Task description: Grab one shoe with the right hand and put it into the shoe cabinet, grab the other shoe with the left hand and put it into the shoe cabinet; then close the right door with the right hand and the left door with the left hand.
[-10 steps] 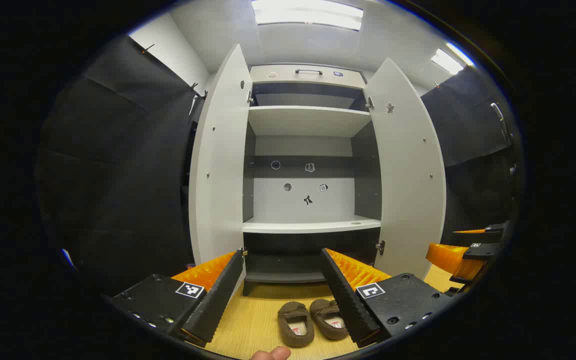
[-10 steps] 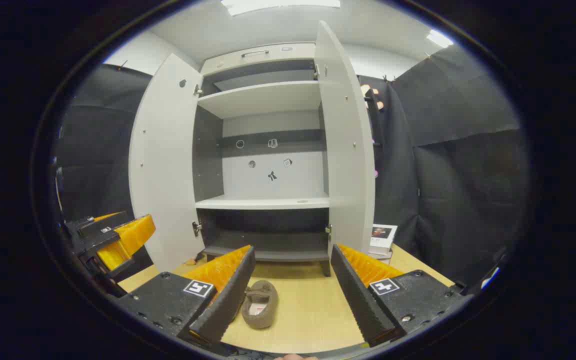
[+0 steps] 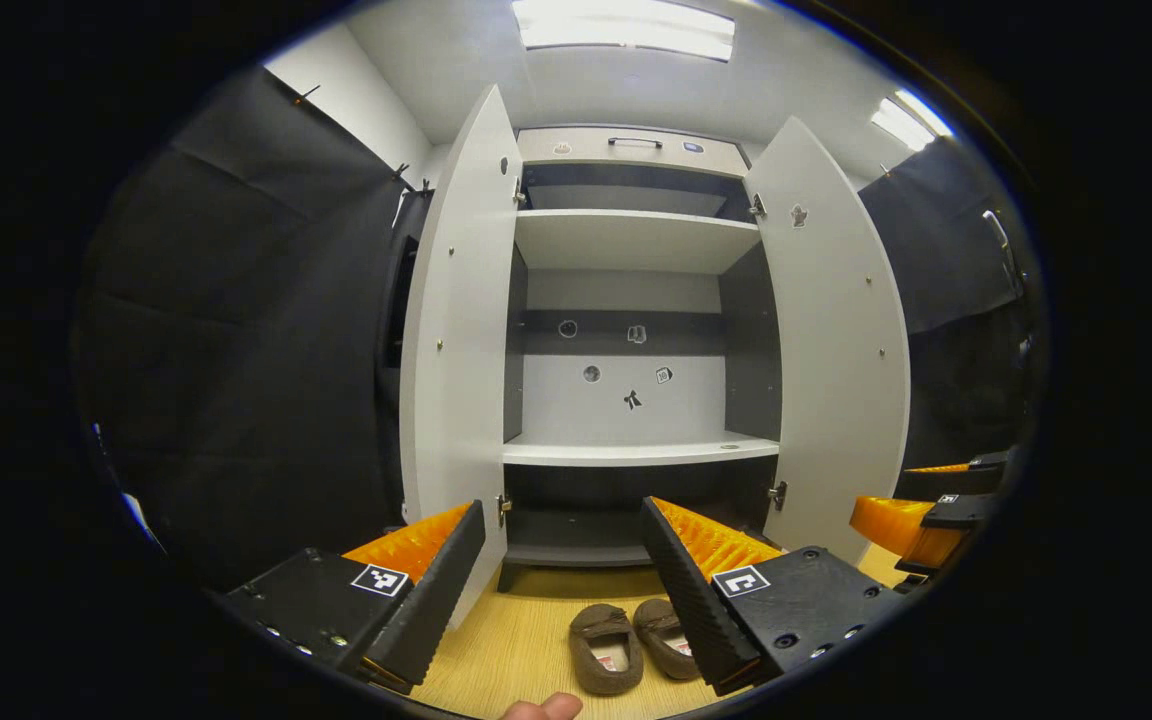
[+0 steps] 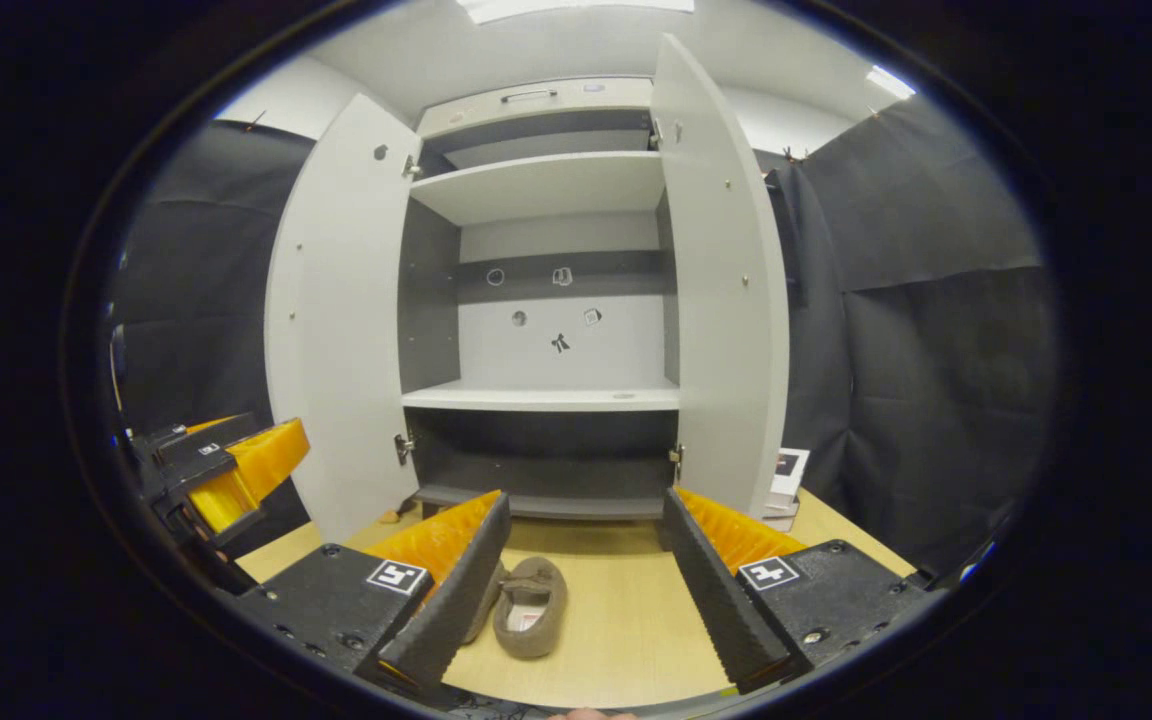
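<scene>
Task barely starting: both brown shoes (image 3: 626, 648) are lying side by side on the bench (image 4: 626, 620) before the shoe cabinet (image 3: 626, 300), doors standing open; left tool (image 3: 564, 590) and right tool (image 4: 586, 600) are hovering spread, gripping nothing.

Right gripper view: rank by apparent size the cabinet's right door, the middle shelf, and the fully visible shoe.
1. Right door, tallest by far.
2. Middle shelf, a wide thin band.
3. Shoe, smallest, though it lies nearer the camera on the floor, so its real size is unsure.
</scene>
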`<move>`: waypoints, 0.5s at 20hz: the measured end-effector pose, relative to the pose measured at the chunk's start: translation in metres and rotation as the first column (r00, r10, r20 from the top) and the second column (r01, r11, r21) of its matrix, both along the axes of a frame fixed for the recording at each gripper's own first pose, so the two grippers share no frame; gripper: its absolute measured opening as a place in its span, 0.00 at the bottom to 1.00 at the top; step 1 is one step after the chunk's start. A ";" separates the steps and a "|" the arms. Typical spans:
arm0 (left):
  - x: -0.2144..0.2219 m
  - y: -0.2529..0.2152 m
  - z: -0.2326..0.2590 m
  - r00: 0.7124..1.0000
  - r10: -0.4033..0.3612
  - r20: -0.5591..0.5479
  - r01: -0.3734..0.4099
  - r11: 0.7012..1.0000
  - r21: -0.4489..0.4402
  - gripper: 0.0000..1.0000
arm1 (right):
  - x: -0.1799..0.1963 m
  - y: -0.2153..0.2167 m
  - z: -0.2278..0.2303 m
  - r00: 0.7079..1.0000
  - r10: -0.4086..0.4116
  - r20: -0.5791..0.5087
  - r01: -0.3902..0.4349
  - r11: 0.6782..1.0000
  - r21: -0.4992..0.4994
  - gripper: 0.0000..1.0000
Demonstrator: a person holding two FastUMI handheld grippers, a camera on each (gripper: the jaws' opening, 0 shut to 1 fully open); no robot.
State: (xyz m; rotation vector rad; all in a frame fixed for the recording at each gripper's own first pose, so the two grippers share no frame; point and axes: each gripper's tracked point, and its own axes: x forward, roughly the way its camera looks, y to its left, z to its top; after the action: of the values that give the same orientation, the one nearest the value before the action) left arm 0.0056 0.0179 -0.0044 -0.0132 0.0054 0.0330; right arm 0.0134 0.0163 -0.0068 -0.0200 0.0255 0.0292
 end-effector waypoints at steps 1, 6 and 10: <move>0.000 0.001 0.000 1.000 0.001 -0.001 -0.001 1.000 -0.002 0.94 | 0.002 0.003 -0.002 1.000 0.008 -0.004 -0.008 1.000 -0.003 0.98; 0.001 0.006 -0.004 1.000 0.004 -0.006 -0.004 1.000 -0.006 0.94 | 0.033 0.036 -0.042 0.987 0.104 -0.124 -0.109 0.994 -0.030 0.98; 0.001 0.016 -0.007 1.000 0.021 -0.017 -0.021 1.000 -0.004 0.94 | 0.064 0.054 -0.082 0.972 0.136 -0.194 -0.153 0.985 -0.074 0.94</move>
State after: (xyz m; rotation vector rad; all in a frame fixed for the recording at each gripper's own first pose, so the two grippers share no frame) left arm 0.0063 0.0334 -0.0114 -0.0169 0.0222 0.0544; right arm 0.0776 0.0702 -0.0885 -0.1082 0.2146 0.1761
